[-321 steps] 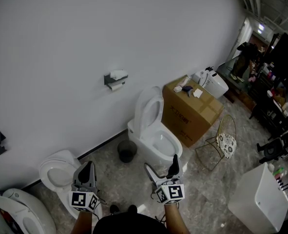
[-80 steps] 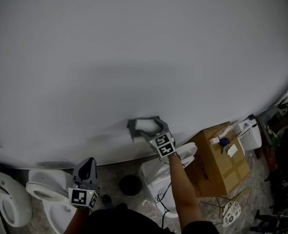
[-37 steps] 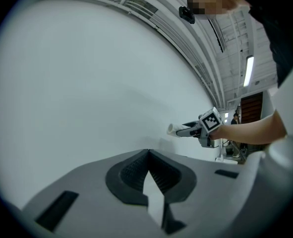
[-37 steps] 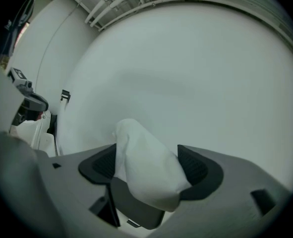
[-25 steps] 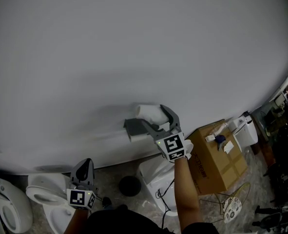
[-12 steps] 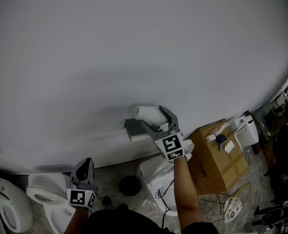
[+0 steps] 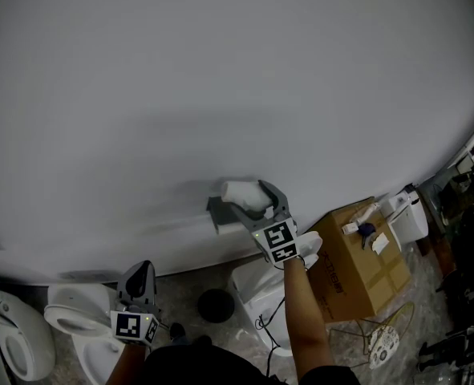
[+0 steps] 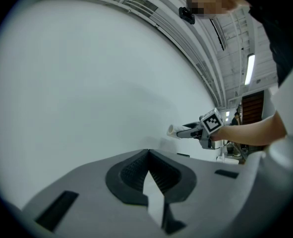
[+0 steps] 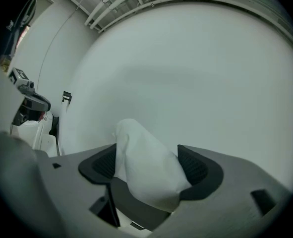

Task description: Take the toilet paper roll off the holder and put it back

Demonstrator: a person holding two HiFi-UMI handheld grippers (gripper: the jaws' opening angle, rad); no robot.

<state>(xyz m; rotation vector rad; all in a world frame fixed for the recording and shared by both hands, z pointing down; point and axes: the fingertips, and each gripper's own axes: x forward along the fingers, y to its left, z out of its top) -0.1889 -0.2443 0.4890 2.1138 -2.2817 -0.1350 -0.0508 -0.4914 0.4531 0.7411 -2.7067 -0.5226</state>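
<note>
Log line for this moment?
right gripper: shut on toilet paper roll | position: just above holder | left gripper: shut, empty

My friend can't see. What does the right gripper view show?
A white toilet paper roll sits squeezed between the two grey fingers of the right gripper, very close up. Behind it is a plain white wall.

You see the floor point(image 7: 176, 301) along the bottom edge; on it stand white toilets point(image 7: 76, 319), a black bin point(image 7: 215, 305) and, lower right, a cardboard box point(image 7: 357, 265).
</note>
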